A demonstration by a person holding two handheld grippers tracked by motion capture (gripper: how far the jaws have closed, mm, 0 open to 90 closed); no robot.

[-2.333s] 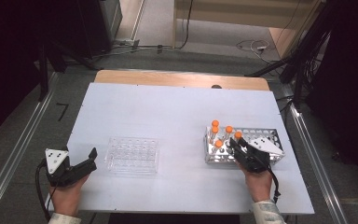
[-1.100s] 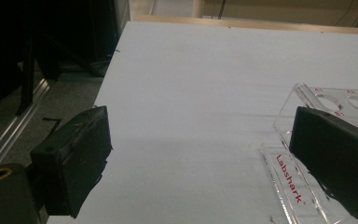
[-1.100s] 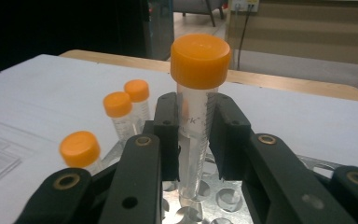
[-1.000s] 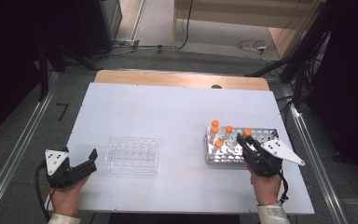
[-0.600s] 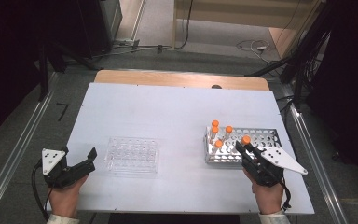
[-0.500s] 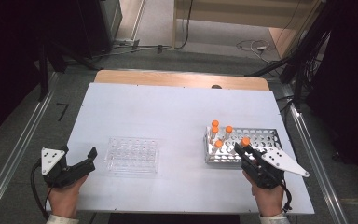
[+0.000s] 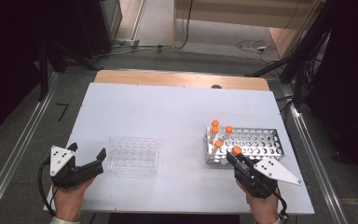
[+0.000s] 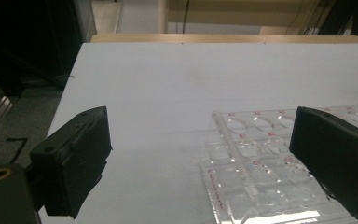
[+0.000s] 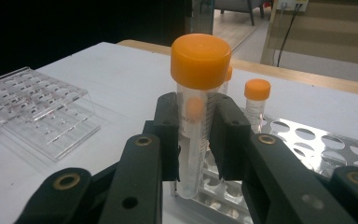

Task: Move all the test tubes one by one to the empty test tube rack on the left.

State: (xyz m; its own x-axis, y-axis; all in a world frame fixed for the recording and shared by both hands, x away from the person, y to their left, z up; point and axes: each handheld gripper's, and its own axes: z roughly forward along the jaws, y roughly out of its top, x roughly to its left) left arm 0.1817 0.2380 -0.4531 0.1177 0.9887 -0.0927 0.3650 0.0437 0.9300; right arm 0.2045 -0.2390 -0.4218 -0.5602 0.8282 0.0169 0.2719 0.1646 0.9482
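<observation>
Right gripper point(image 9: 193, 140) is clamped on one orange-capped tube point(image 9: 196, 112), lifted clear at the near-left corner of the metal rack point(image 7: 261, 142); my left gripper point(image 7: 86, 158), jaws apart, waits by the clear rack's point(image 7: 133, 155) left edge. I judge the transfer barely begun: four tubes sit in the metal rack, none in the clear one

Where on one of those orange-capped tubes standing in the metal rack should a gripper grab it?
On the clear wall just under the orange cap, jaws closing level from two sides, as the right gripper holds its tube. The tubes stand upright with only their tops above the metal rack.
</observation>
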